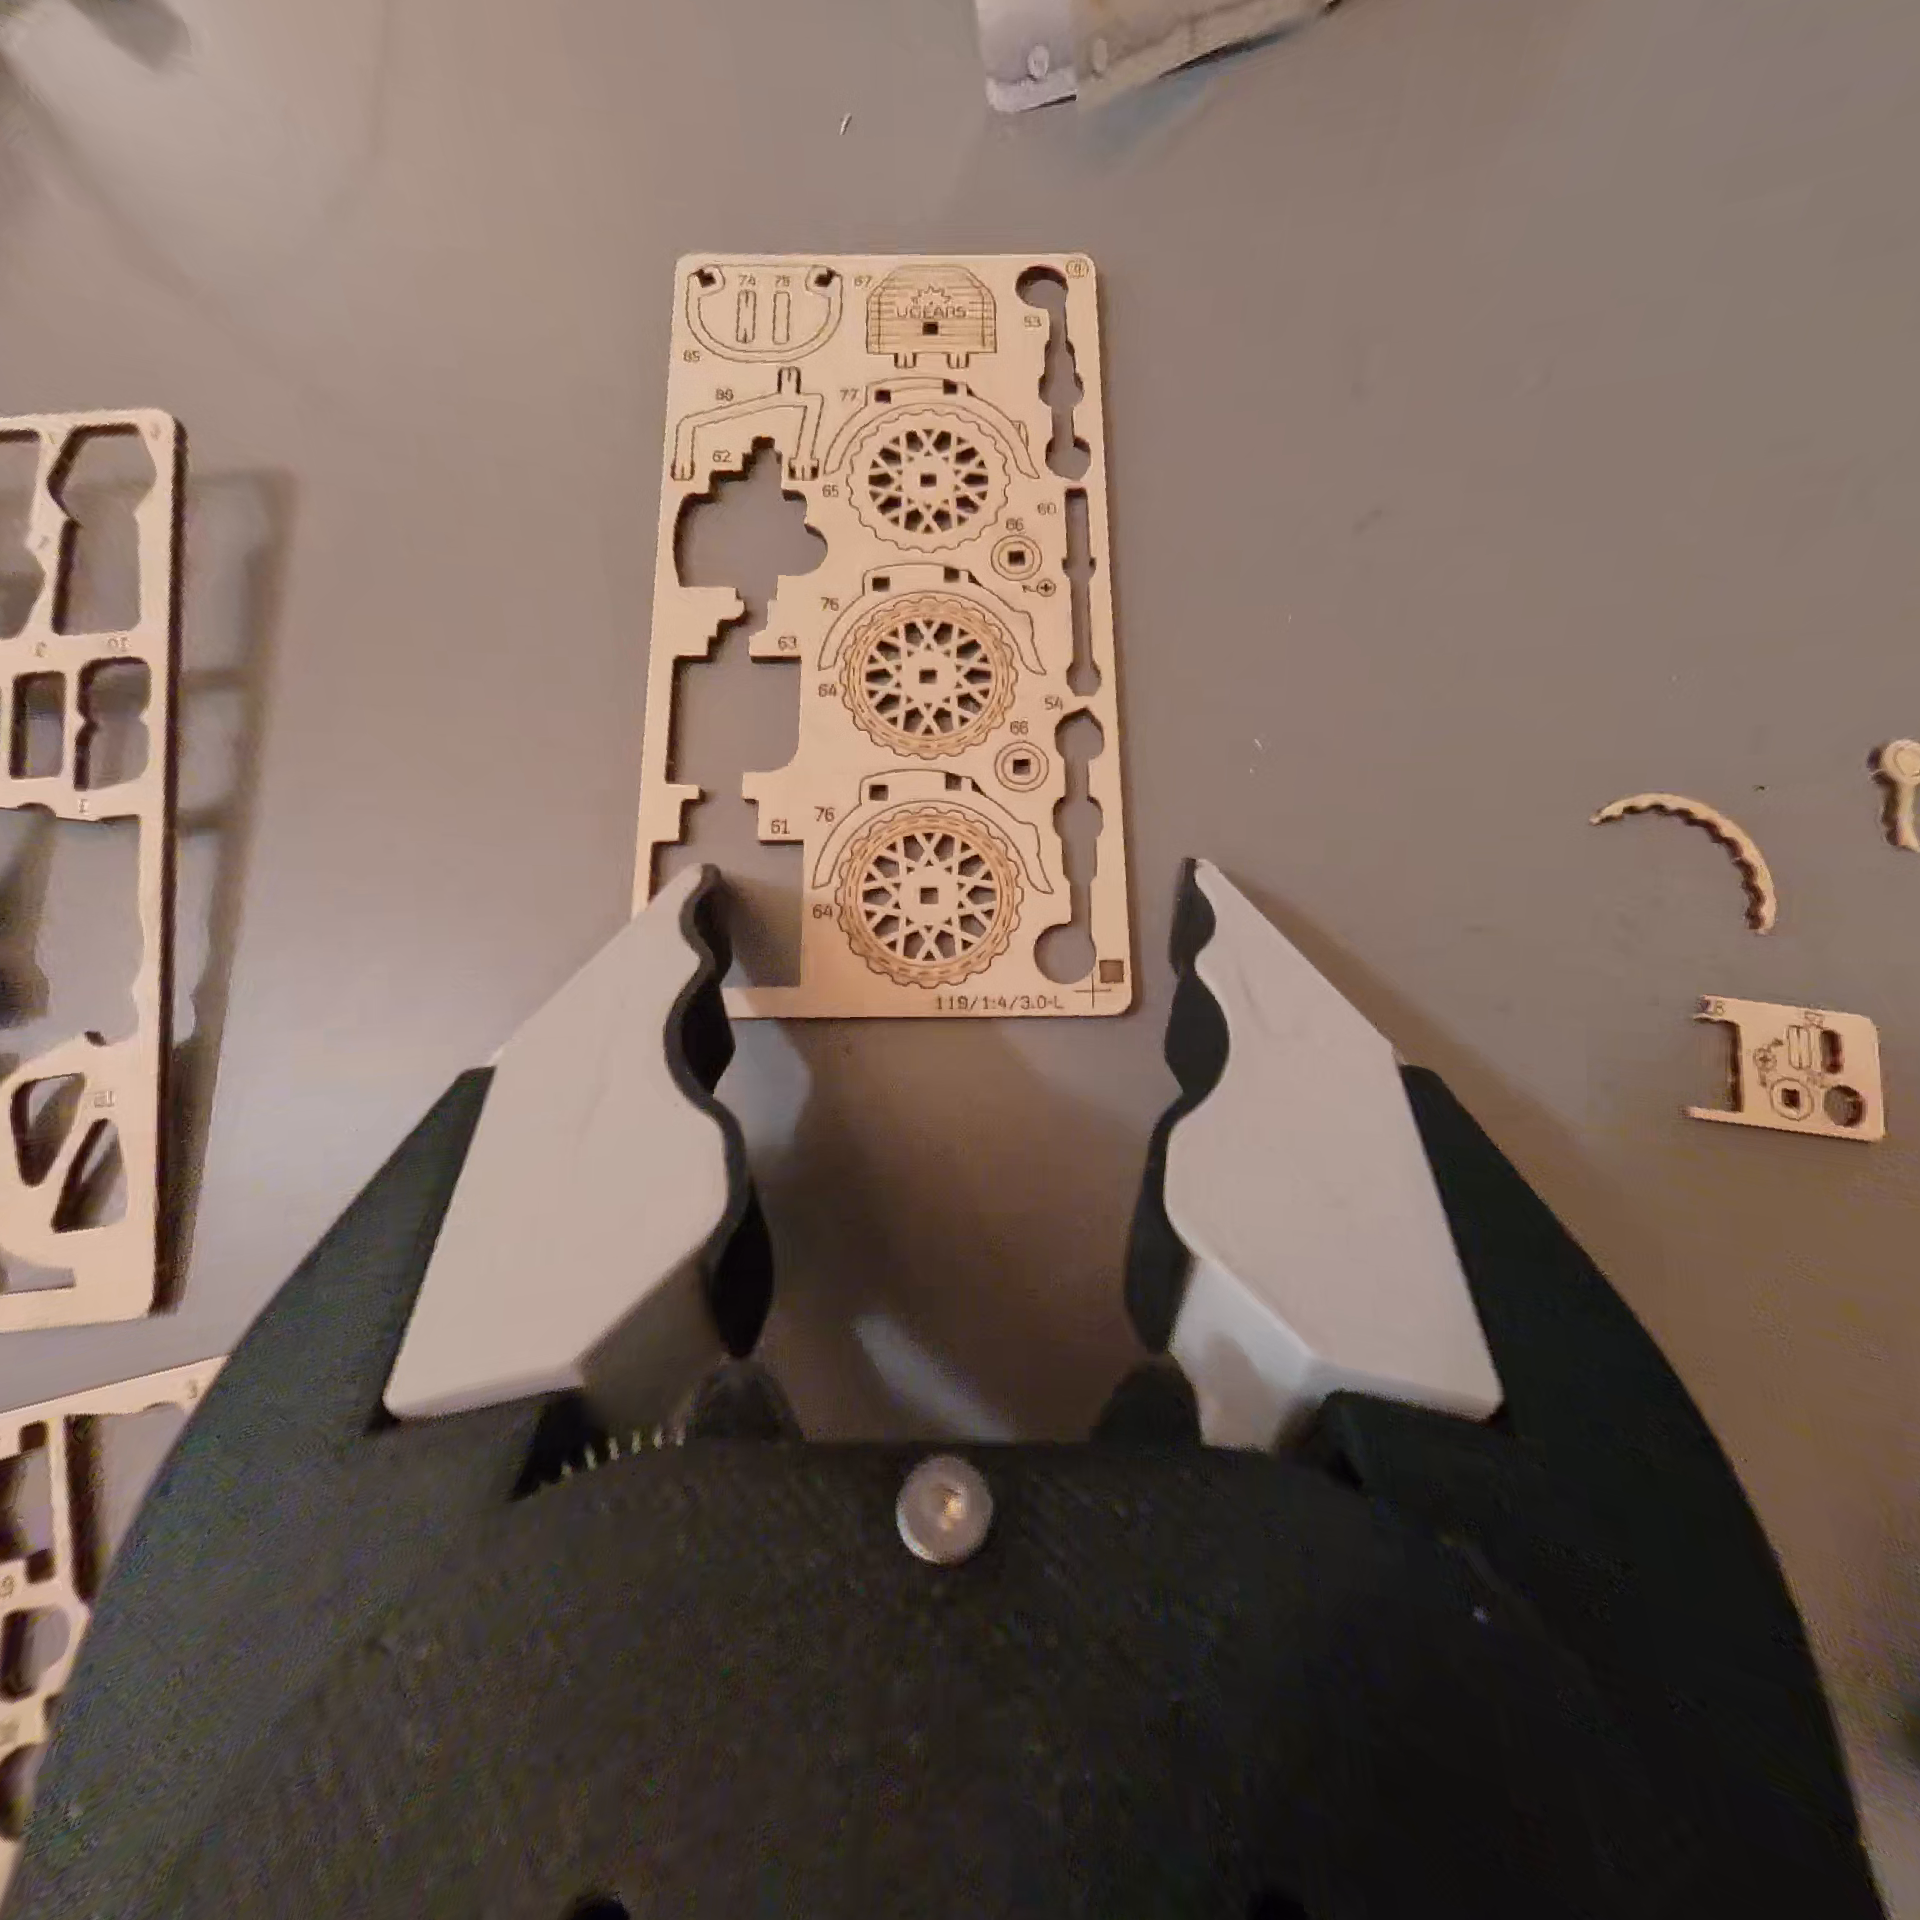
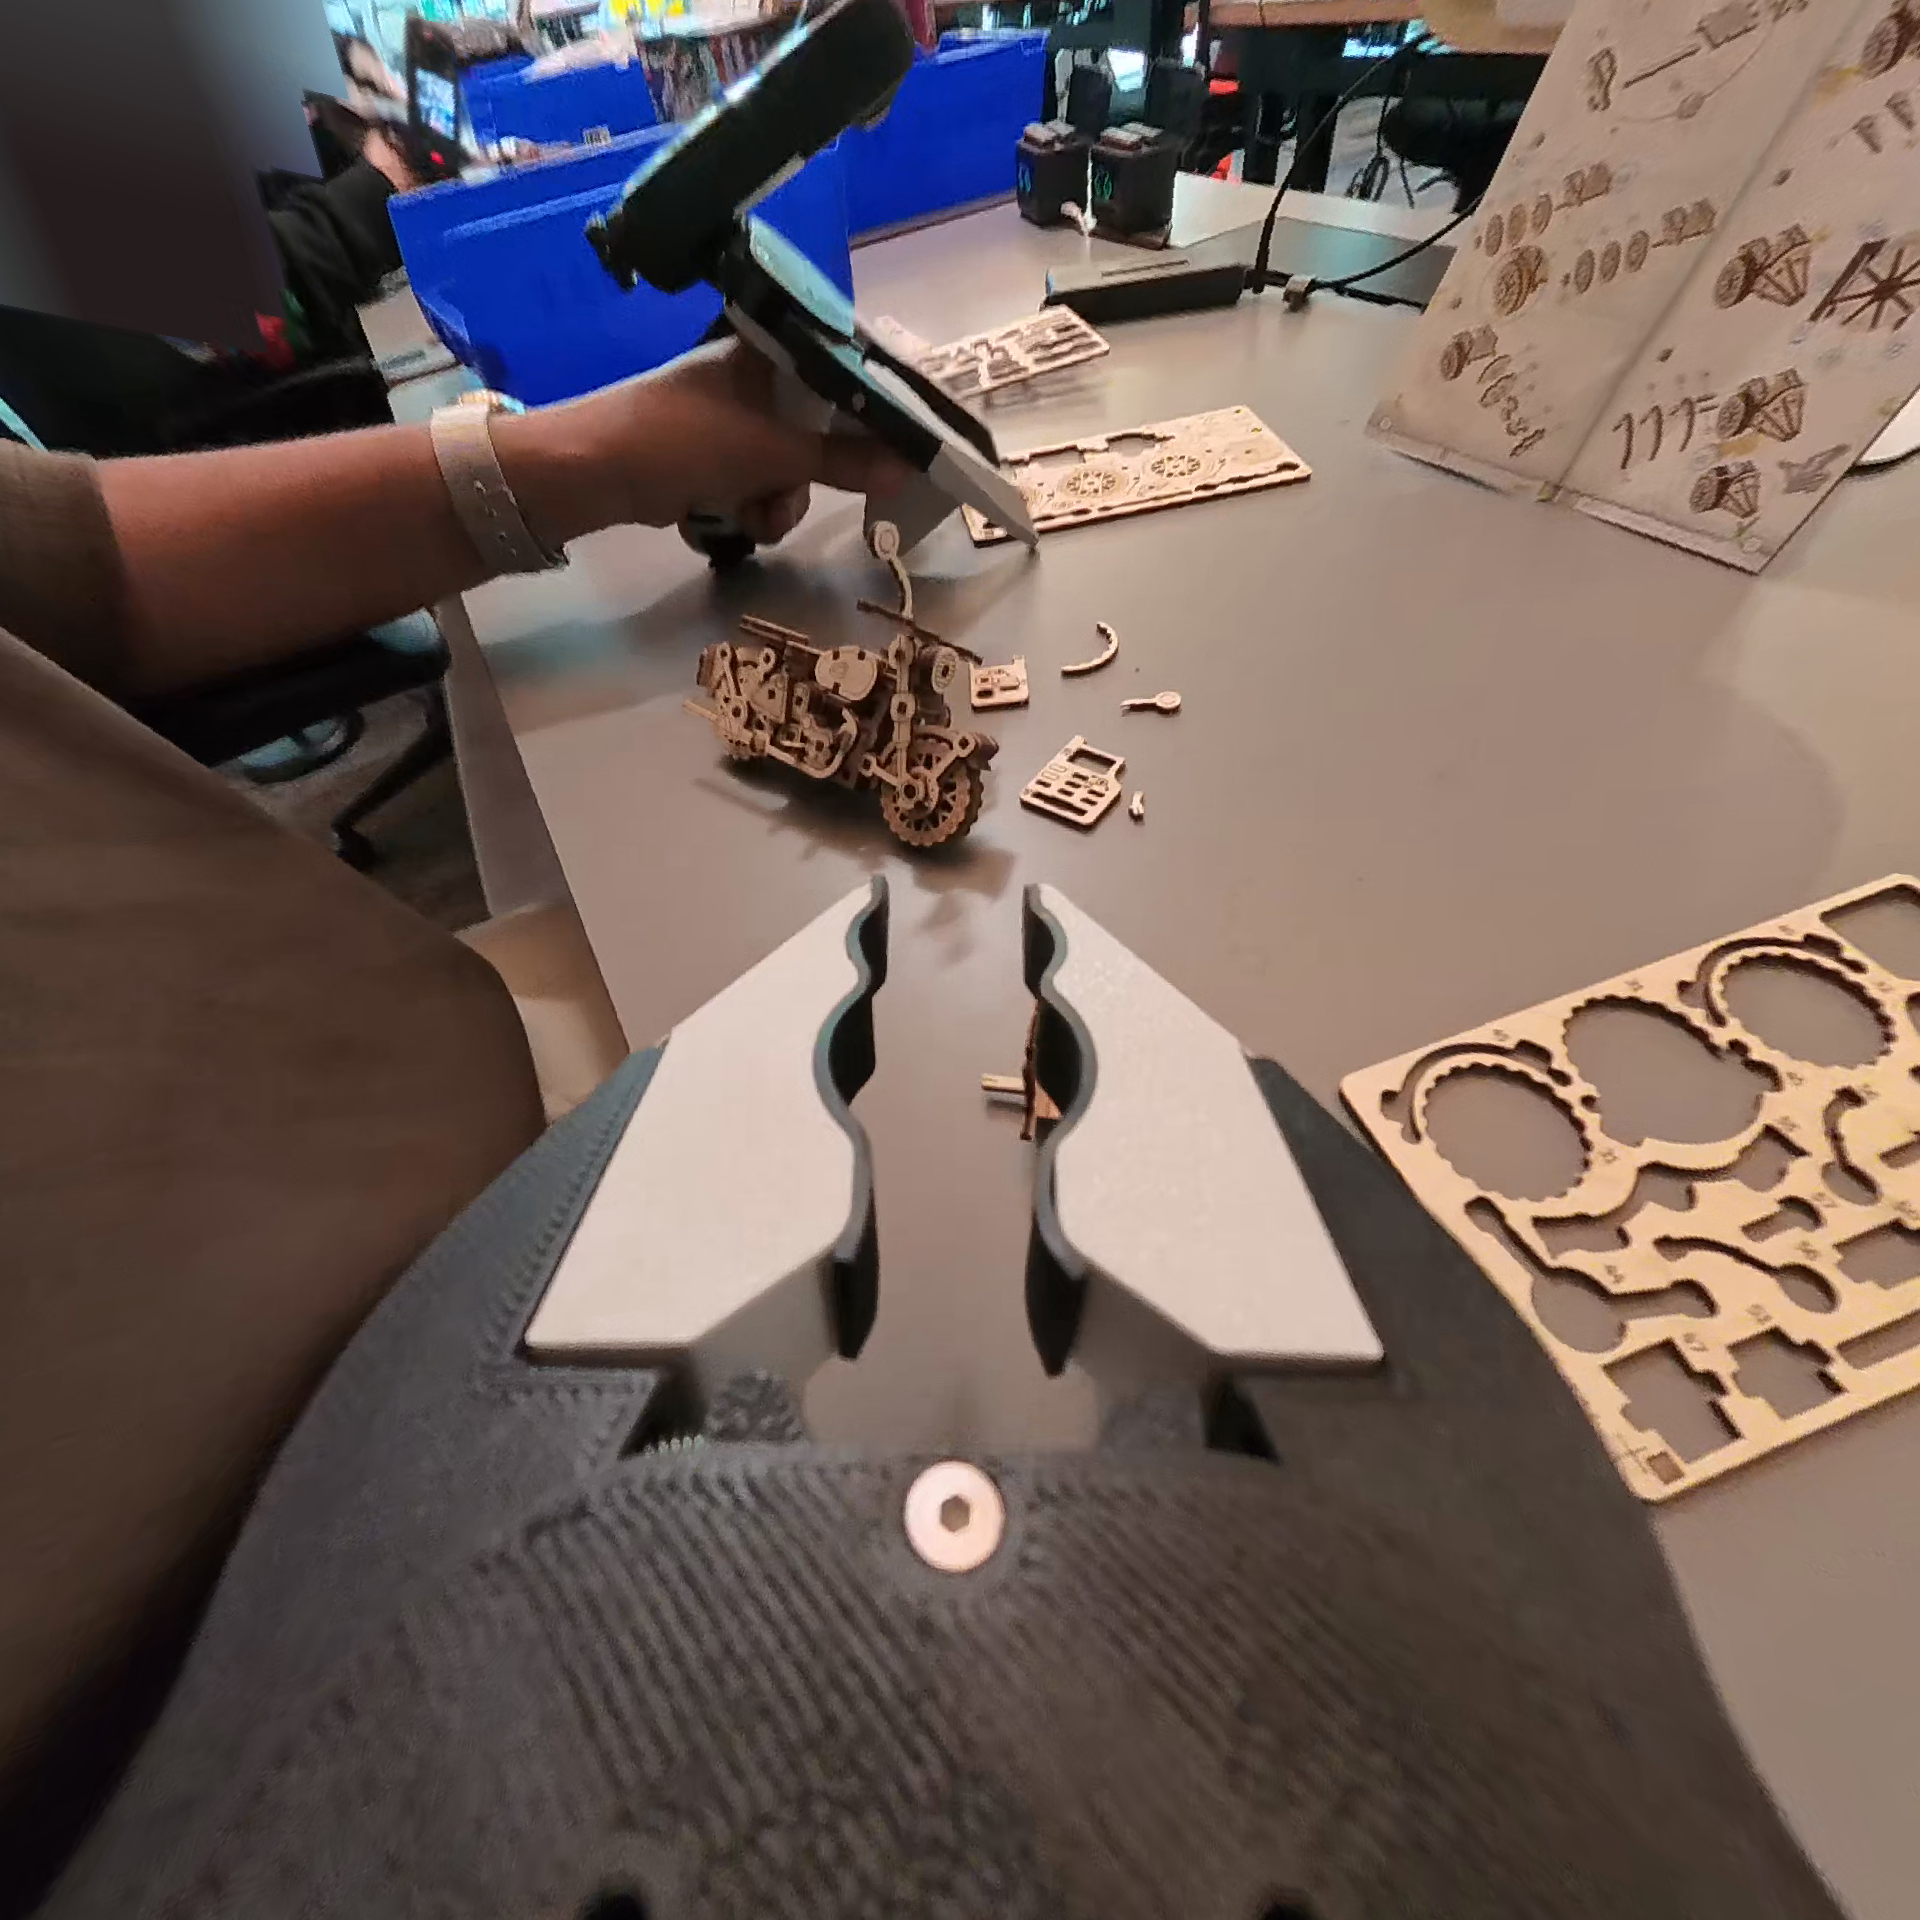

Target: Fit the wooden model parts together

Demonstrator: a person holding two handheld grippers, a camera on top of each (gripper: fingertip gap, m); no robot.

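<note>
A part-built wooden motorcycle model stands on the grey table. My left gripper is open and empty, low over the near end of a wooden sheet with three wheels. In the right wrist view it shows above that sheet, held by a hand. My right gripper is open, with a narrow gap, near the table's front edge. A small dark wooden part with a peg sits against the inner face of its right finger; I cannot tell whether it is stuck there or lies on the table.
Loose pieces lie by the model: a curved toothed strip, a small sheet offcut and a grid piece. Emptied sheets lie at the left and right. An instruction sheet stands behind; blue bins lie beyond. The tips of one gripper are about 35 cm away from the tips of the other. The grid piece is closer to my right gripper, around 12 cm from its tips; the left tips are 15 cm off.
</note>
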